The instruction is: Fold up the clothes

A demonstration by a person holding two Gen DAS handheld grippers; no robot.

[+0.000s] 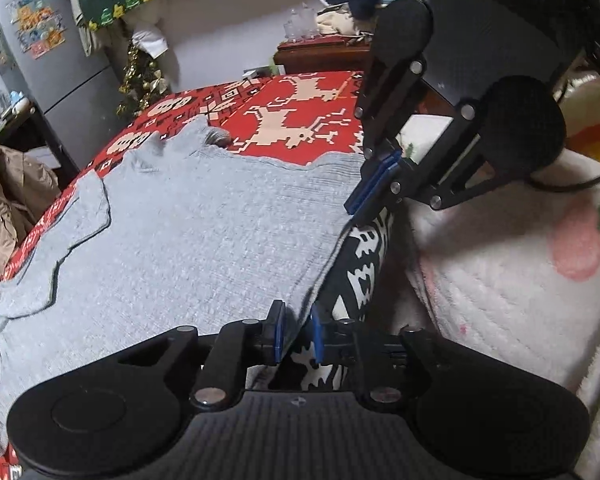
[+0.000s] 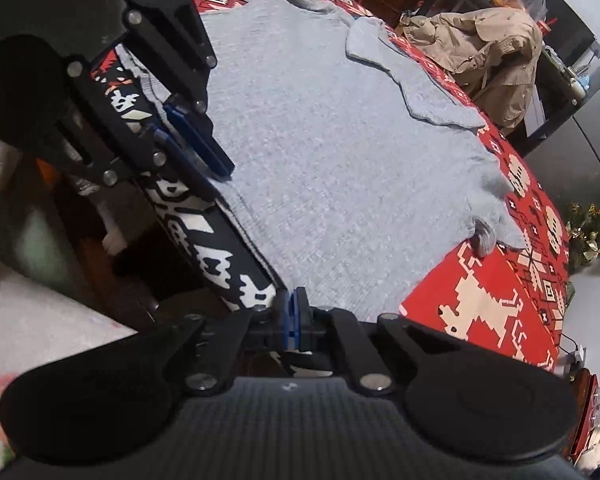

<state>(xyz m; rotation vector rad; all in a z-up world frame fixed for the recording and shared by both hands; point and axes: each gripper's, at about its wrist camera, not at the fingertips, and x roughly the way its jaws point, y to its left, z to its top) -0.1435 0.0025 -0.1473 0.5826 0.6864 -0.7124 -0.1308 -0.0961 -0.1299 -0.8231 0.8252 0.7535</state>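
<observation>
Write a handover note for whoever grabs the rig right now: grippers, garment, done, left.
Left gripper: open, pads straddling the grey sweater's near edge, not pinching.
Right gripper: shut at the same edge, further along; whether it pinches the knit is unclear.
Sweater lies flat on the red patterned tablecloth, far sleeve already folded in.
Left: close the left gripper on the edge, fold this side over, then finish.

A home: fridge (image 1: 56,60), tinsel (image 1: 140,80), patterned festive tablecloth (image 1: 300,120).

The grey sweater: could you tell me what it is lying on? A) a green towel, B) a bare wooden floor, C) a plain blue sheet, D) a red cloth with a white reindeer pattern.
D: the grey sweater lies spread flat on the red reindeer-patterned cloth.
</observation>
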